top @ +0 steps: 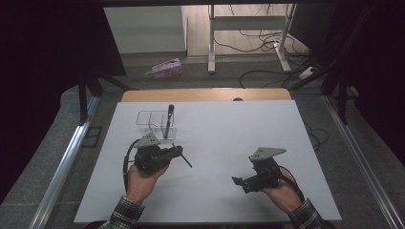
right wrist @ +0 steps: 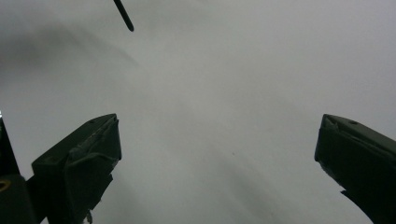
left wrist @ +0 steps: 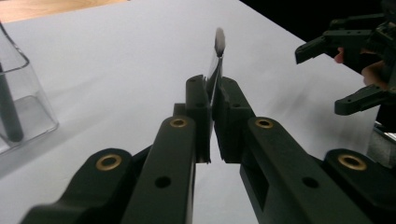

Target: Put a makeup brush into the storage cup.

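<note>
White worktop (top: 229,143); left claw (top: 177,151) pinches what looks like a thin pen (top: 185,158) that may slip; right claw (top: 240,182) gapes empty.

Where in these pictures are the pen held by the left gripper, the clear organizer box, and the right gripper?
pen (top: 184,158): high view, on its dark shaft.
clear organizer box (top: 144,119): high view, on its left compartment wall.
right gripper (top: 237,182): high view, midway between its fingertips.
</note>
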Motion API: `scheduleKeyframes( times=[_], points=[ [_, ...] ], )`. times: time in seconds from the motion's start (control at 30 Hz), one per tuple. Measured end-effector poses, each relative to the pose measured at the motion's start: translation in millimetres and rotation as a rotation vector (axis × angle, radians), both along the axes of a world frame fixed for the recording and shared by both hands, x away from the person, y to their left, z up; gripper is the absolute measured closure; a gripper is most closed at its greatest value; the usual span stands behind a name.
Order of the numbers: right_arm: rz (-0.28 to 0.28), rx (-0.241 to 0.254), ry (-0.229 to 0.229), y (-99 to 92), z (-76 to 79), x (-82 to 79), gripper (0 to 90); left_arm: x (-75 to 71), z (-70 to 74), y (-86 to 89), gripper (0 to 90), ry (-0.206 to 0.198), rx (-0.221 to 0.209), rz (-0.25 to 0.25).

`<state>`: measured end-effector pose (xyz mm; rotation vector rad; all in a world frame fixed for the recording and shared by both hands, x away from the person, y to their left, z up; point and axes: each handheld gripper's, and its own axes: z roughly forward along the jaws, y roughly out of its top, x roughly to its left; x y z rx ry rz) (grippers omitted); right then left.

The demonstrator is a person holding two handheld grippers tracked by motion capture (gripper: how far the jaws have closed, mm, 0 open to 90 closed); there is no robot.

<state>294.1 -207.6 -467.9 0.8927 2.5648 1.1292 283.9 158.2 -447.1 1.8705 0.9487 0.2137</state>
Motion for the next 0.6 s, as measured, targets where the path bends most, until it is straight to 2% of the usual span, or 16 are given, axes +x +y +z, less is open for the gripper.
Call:
scheduleKeyframes(
  times=[0.2,0.6],
  points=[
    [-0.012,-0.013,-0.001,-7.8,-0.7,-1.8,0.2,1.9,0.9,2.0,85.3,-0.01,0.023,0.011],
    [-0.054,-0.032,-0.002,-24.5,-2.2,-4.3,0.2,5.9,2.6,10.8,85.3,-0.017,0.026,0.039]
  ],
)
